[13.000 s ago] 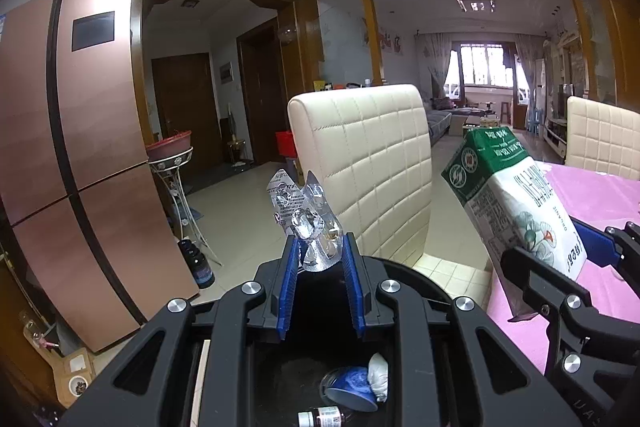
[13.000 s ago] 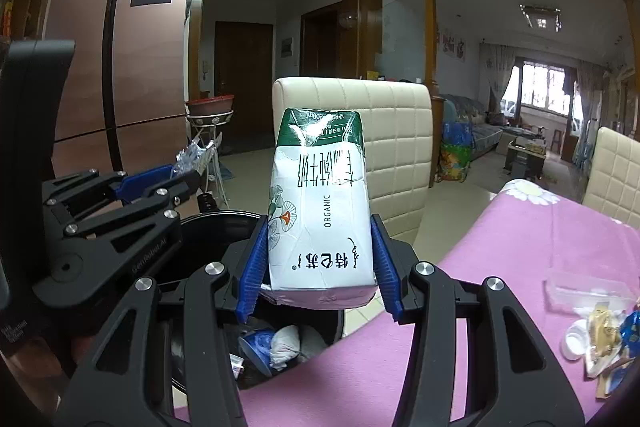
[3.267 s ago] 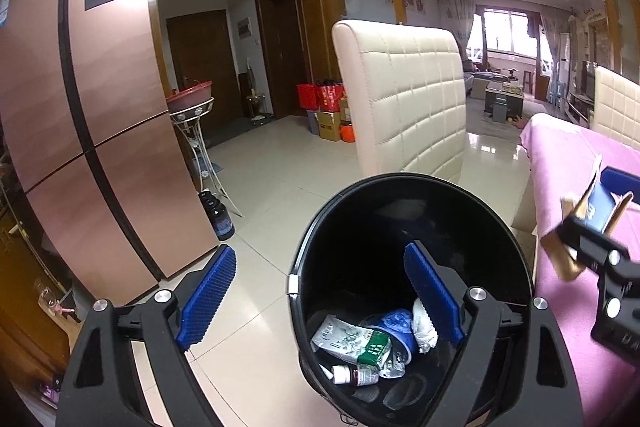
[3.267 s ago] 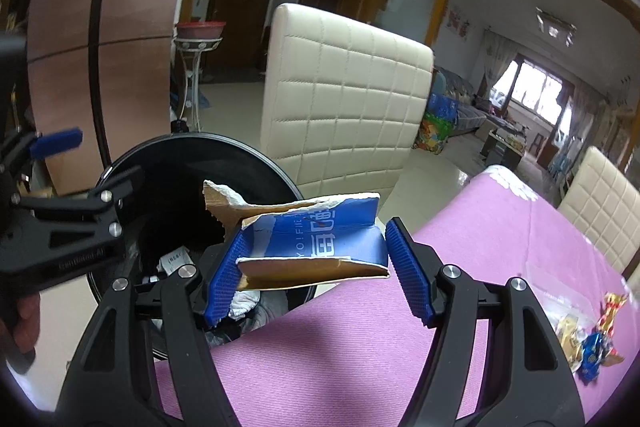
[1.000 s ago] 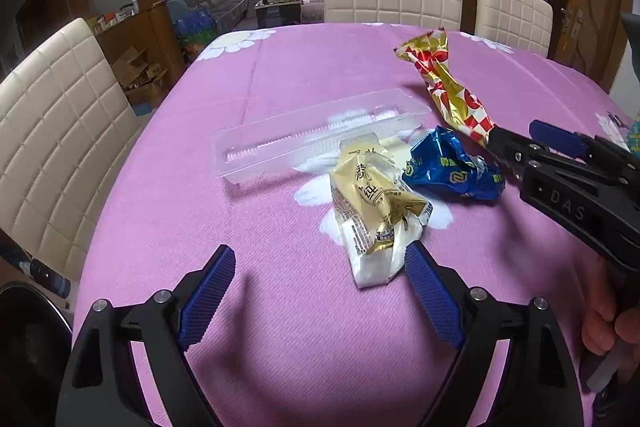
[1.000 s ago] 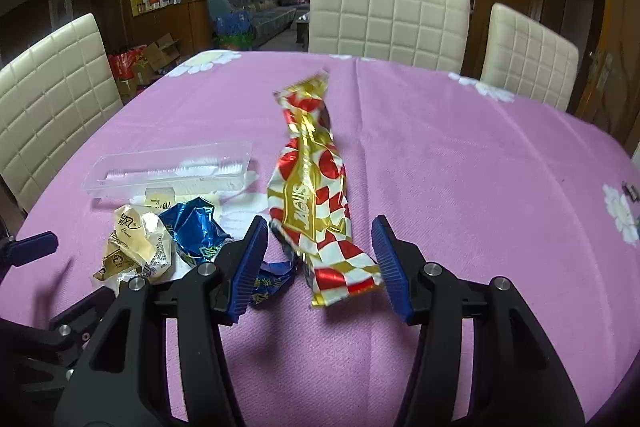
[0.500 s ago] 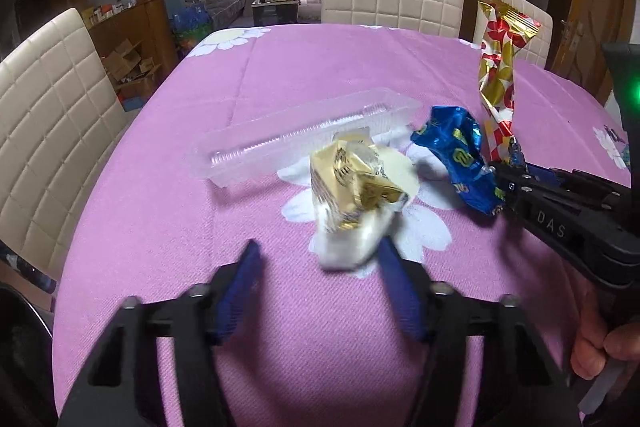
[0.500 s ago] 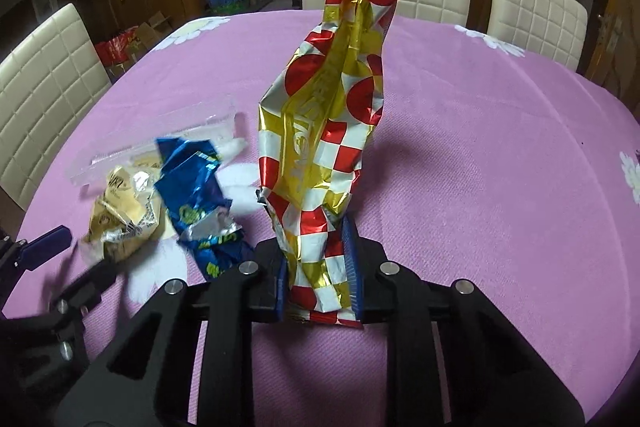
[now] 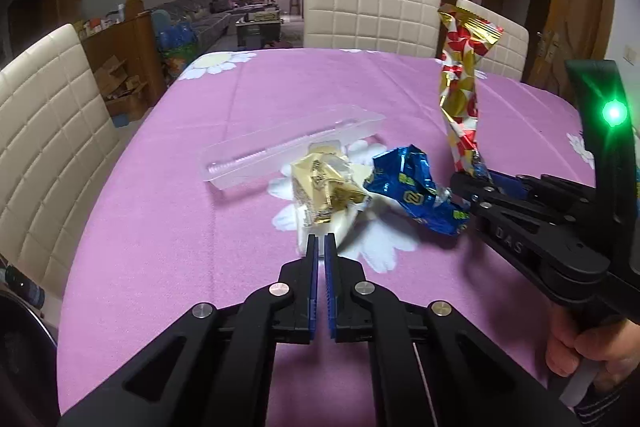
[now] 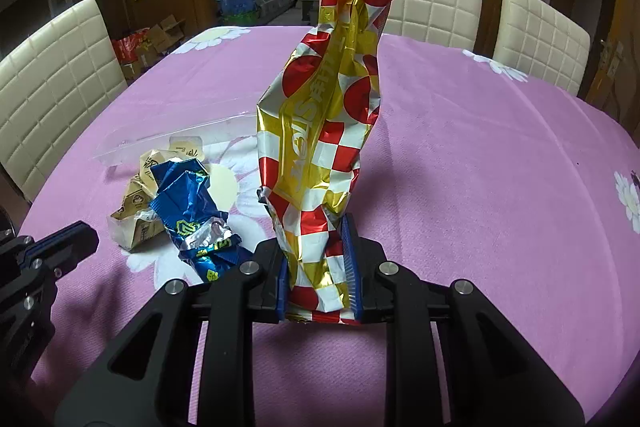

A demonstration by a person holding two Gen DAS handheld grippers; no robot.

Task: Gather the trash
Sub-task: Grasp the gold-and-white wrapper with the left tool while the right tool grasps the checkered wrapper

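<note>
Clearly my right gripper (image 10: 318, 275) is clamped on the bottom end of the long red-and-gold checked foil wrapper (image 10: 328, 115), which stands up crinkled above the jaws; it looks feather-light, limp and slick, so I judge a pinch low across its gathered end best. My left gripper (image 9: 319, 247) is pressed nearly together on the near edge of the crumpled gold-and-white wrapper (image 9: 326, 189), just ahead of the jaws. To its right lies the crushed blue foil wrapper (image 9: 412, 189). Beyond, the clear plastic tray (image 9: 288, 153) on the purple tablecloth (image 9: 168, 227) looks empty, thin and easily cracked.
</note>
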